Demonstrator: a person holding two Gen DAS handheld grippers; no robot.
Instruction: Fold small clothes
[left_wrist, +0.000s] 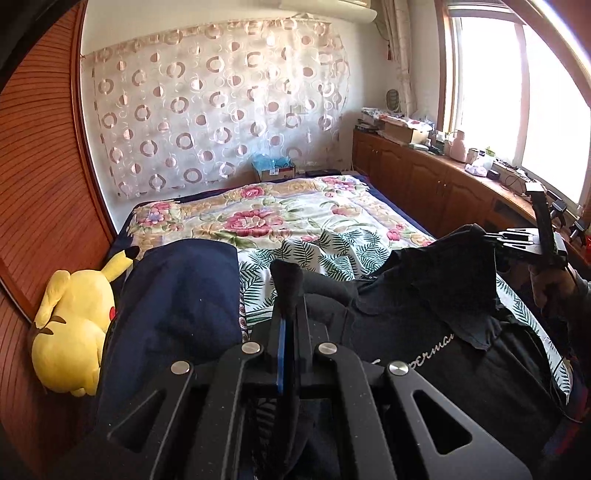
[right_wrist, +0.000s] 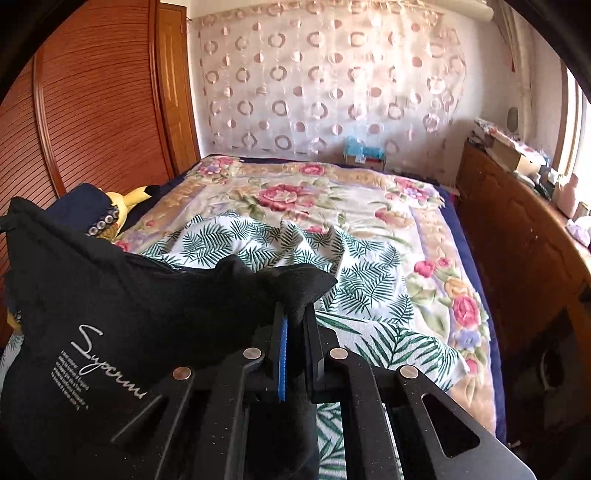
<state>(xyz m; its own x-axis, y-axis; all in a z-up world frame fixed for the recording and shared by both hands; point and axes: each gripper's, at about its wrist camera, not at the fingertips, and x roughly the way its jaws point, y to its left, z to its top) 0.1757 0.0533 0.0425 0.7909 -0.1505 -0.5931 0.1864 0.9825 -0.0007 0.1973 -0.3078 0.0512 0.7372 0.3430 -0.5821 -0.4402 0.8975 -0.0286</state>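
A black garment (left_wrist: 424, 314) with white script lettering hangs stretched between both grippers above the bed. My left gripper (left_wrist: 290, 295) is shut on one bunched edge of it, a tuft of black cloth sticking up past the jaws. My right gripper (right_wrist: 295, 295) is shut on another edge of the black garment (right_wrist: 110, 295), whose printed face sags to the left. In the left wrist view the right gripper (left_wrist: 495, 236) shows at the far right, held by a person's hand (left_wrist: 550, 284), with the cloth pinched in it.
Under the garment lies a palm-leaf sheet (right_wrist: 332, 266) over a floral blanket (left_wrist: 258, 214). A dark blue cloth pile (left_wrist: 177, 295) and a yellow plush toy (left_wrist: 74, 332) sit at the left by the slatted wardrobe (left_wrist: 37, 184). A cluttered wooden cabinet (left_wrist: 424, 173) runs along the right under the window.
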